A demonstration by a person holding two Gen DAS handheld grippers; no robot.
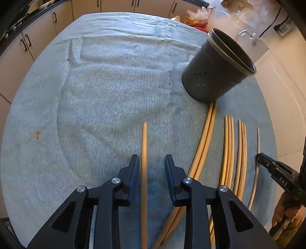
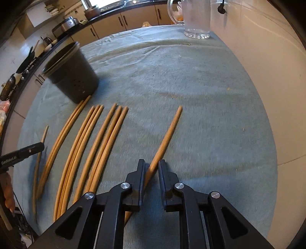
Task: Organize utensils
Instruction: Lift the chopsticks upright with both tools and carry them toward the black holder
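Note:
A black utensil cup point(image 1: 216, 70) point(image 2: 72, 76) stands on the blue-grey cloth point(image 1: 114, 86). Several wooden chopsticks point(image 1: 228, 149) point(image 2: 80, 145) lie side by side in front of it. My left gripper point(image 1: 152, 159) is open, pointing steeply down. One chopstick point(image 1: 144, 153) runs between its jaws close to the left pad, with a clear gap to the right pad. My right gripper point(image 2: 151, 162) is shut on another chopstick point(image 2: 168, 132), which slants forward and to the right. Each gripper's tip shows at the edge of the other view: the right gripper point(image 1: 267, 162), the left gripper point(image 2: 38, 147).
A glass mug point(image 2: 197, 17) stands at the far edge of the cloth and plastic bags point(image 1: 197, 15) lie behind the cup. Beige cabinets point(image 1: 38, 38) and a dark counter with cookware point(image 2: 67, 24) surround the table. A white wall point(image 2: 267, 76) is to the right.

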